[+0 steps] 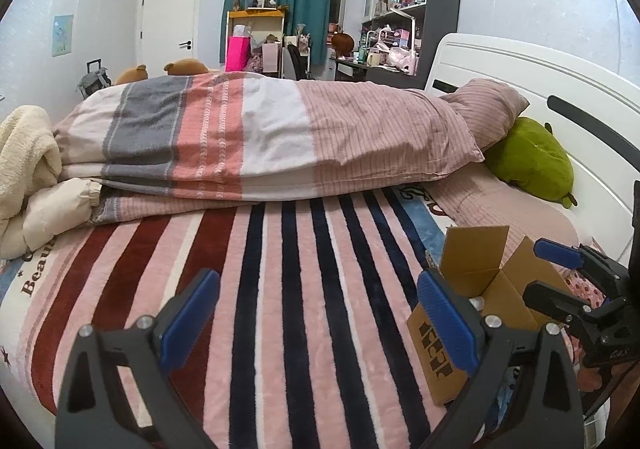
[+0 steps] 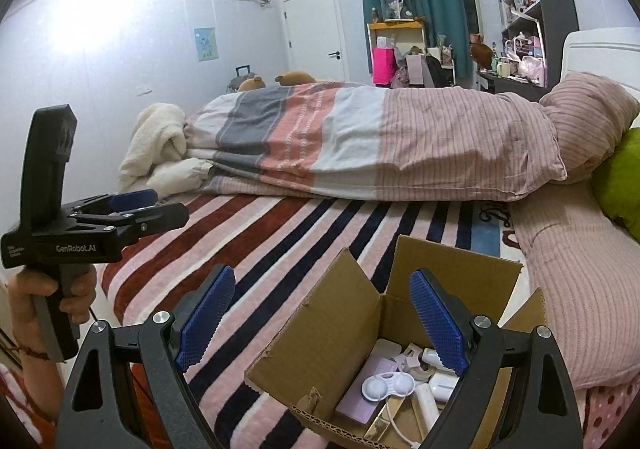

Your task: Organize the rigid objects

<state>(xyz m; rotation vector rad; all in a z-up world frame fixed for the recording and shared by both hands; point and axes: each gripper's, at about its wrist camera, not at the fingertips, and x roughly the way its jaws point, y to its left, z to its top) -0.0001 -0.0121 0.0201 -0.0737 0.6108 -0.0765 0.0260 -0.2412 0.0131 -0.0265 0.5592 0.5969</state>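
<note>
An open cardboard box [image 2: 340, 313] sits on the striped blanket near the bed's front right. Inside lie several small rigid items, among them a white contact lens case [image 2: 387, 386], a lilac flat case [image 2: 366, 393] and a gold tube [image 2: 380, 425]. My right gripper [image 2: 322, 323] is open and empty, just above the box's near edge. My left gripper [image 1: 318, 319] is open and empty over the bare blanket, left of the box [image 1: 476, 273]. In the right wrist view the left gripper [image 2: 132, 205] shows at the left, hand-held.
A folded striped duvet [image 1: 260, 137] lies across the middle of the bed. A pink pillow [image 1: 492, 109], a green plush [image 1: 532, 161] and the white headboard [image 1: 540, 69] are at the right. A cream blanket [image 1: 24, 157] is at the left.
</note>
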